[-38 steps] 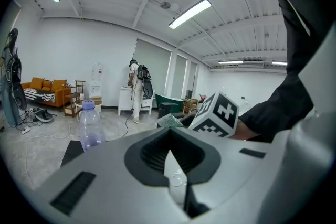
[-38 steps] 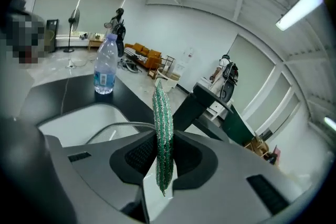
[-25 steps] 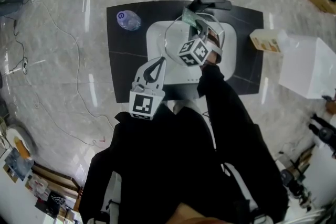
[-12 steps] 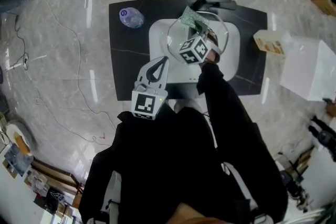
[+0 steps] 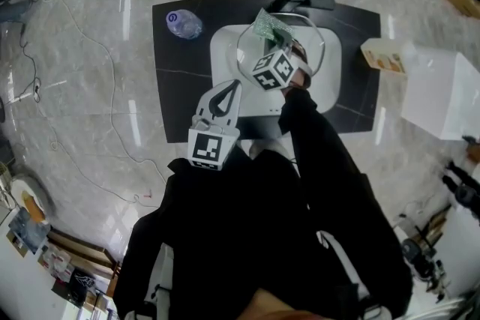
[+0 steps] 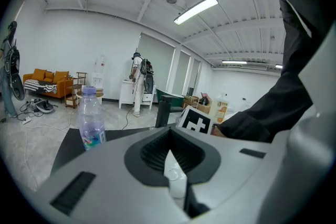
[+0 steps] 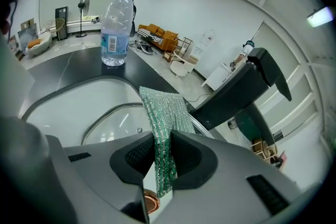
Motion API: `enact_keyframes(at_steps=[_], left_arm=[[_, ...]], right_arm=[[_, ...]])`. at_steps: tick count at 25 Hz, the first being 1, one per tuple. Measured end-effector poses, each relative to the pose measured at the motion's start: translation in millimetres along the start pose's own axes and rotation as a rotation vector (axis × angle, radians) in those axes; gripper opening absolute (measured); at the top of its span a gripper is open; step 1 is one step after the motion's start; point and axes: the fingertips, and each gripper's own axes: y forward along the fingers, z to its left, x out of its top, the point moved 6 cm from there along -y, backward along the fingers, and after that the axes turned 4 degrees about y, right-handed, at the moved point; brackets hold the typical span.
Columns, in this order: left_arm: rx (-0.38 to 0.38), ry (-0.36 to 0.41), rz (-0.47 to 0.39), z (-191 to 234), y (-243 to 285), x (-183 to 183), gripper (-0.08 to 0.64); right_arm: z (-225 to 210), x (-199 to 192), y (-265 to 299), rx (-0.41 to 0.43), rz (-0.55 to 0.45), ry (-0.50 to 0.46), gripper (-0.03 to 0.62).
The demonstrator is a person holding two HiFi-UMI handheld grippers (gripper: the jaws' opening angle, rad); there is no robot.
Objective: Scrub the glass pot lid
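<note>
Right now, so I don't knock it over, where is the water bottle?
In the head view the water bottle stands upright at the far left corner of the black mat, just left of the white basin.

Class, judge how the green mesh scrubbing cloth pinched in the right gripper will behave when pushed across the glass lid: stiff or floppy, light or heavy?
Probably floppy: the scrubbing cloth creases where the right gripper pinches it. Likely light, being thin open mesh. It may bunch rather than slide flat on the glass lid.
</note>
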Motion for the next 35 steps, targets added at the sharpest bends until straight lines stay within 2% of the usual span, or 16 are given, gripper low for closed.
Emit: enact_keyframes(at_steps=[9,14,21,28,35], left_arm=[[0.002,-0.006,-0.006,-2.9,-2.7,-0.7,0.003],[0.002,-0.004,-0.003,-4.8,-4.7,-3.0,0.003],[-0.004,-0.004,0.009,-10.2,-8.6,-6.0,0.003],[0.0,0.002,0.004,-10.0,-14.0,-7.4,0.003],[0.006,-0.001,0.008,-10.1,-17.1,-8.1,0.003]], right_arm=[[19.4,-4.8,-4.0,0.023,0.0,-0.017,0.072],[26.0,-5.3,-5.9,0.025,0.008,-0.057,0.072],[40.8,-6.4,-8.7,0.056,0.013,-0.057,0.072],[51.2,-10.5,-8.7,0.044,0.005,-0.091,0.072],[59.0,-15.9,-12.8,0.078,0.015,-0.115,0.072]])
